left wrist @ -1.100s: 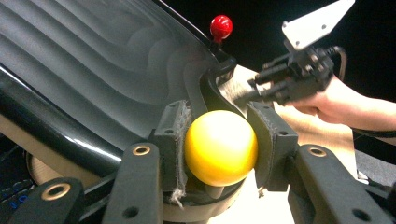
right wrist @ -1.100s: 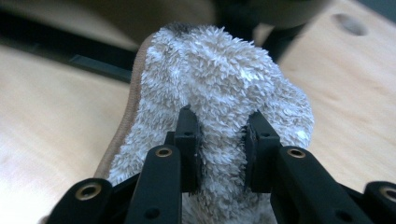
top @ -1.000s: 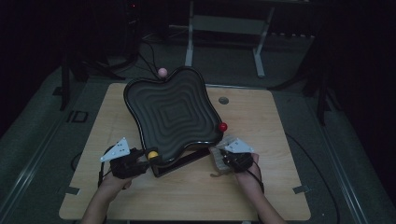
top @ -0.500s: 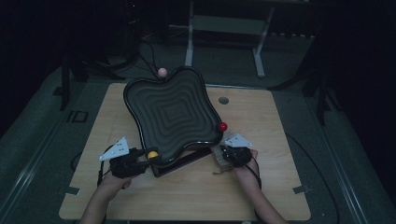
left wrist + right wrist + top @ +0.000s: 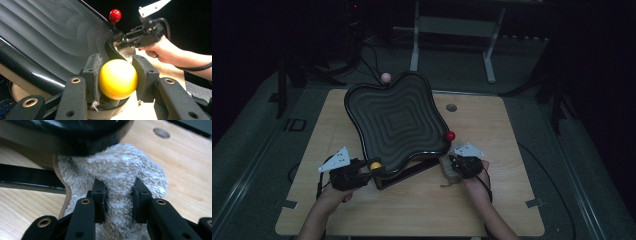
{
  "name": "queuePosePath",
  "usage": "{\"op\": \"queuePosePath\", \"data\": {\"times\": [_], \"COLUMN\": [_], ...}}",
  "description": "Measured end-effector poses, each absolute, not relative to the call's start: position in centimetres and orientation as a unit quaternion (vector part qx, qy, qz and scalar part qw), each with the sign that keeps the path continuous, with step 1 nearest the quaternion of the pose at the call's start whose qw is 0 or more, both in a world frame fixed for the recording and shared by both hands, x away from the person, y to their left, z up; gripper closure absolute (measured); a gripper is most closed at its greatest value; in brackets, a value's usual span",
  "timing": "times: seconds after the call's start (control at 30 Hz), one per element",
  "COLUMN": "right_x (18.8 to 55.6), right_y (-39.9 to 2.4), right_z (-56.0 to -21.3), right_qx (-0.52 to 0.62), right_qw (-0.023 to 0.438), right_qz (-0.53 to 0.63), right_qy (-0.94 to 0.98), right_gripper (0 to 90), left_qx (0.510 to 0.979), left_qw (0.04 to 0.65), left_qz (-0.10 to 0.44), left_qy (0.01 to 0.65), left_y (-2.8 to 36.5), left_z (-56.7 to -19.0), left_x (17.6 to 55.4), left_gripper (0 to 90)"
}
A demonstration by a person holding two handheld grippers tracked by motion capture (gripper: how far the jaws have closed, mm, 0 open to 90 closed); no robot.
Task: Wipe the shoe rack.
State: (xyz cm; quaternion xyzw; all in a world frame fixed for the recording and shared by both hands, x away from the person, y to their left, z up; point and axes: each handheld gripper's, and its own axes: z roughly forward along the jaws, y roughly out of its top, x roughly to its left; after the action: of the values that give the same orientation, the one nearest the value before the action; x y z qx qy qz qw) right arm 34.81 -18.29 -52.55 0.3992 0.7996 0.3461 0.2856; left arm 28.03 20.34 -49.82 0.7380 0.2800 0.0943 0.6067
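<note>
Change: hardly any; both hands and the tray sit where they were a second ago.
Left tongs (image 5: 117, 82): clamped on the yellow knob (image 5: 118, 78) at the near-left corner of the black wavy tray (image 5: 394, 122).
Right tongs (image 5: 117, 195): closed on a fluffy beige cloth (image 5: 125, 170), pressed against the tray's near-right rim, below the red knob (image 5: 450, 135).
Tray: tilted, raised off the counter (image 5: 492, 130).
Pink knob (image 5: 385, 77): far corner.
</note>
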Motion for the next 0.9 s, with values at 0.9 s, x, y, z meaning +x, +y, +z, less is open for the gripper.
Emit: {"op": "queuePosePath", "data": {"times": [0.9], "right_x": [34.1], "right_y": [-18.7], "right_z": [-51.8], "right_qx": [0.38], "right_qw": [0.263], "right_qz": [0.335], "right_qy": [0.821], "right_gripper": [69.9], "left_qx": [0.736], "left_qw": [0.596], "left_qz": [0.14], "left_qy": [0.289], "left_y": [19.0], "left_z": [-49.8], "left_x": [27.0], "left_gripper": [59.1]}}
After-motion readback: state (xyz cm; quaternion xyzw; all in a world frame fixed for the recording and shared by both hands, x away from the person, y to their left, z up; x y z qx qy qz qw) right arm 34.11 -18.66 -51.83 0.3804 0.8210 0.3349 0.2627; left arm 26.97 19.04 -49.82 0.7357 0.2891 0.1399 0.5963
